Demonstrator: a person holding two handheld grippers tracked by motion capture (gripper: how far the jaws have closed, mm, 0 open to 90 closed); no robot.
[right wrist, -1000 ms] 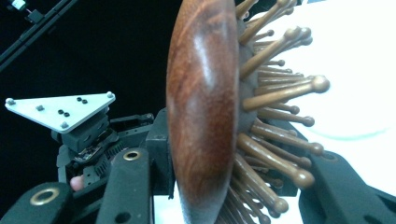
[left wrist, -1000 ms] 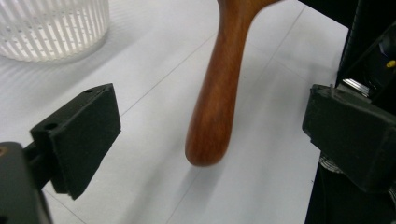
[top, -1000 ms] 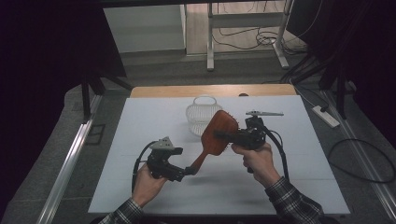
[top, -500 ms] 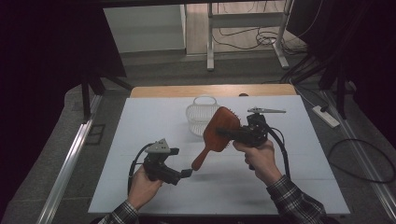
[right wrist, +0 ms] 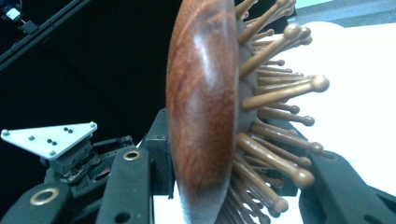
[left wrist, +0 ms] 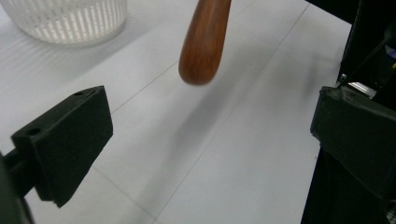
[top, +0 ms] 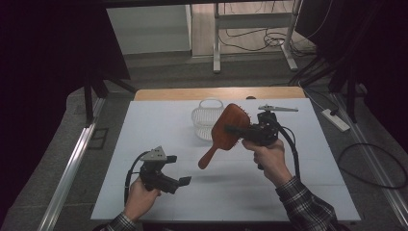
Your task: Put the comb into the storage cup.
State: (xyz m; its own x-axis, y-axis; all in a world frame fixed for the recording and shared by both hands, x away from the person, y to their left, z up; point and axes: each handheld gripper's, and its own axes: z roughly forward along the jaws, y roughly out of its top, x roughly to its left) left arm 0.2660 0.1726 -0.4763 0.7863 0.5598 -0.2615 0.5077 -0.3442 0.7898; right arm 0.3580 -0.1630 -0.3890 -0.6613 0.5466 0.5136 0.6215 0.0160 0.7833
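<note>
Here the right gripper has its two black jaws closed on the paddle head of the reddish-brown wooden hairbrush with ball-tipped wooden bristles; in the right gripper view one jaw lies against the smooth back and the other in among the bristles, so the grip looks firm, though the exact contact under the bristles is hard to see; the brush is held off the table, head up and tilted, its handle slanting down toward the person's left; the left gripper sits lower and nearer the person, its jaws wide apart with nothing between them, the rounded handle end hanging just ahead of them and clear of both; behind the brush stands a white ribbed plastic basket on the white table.
</note>
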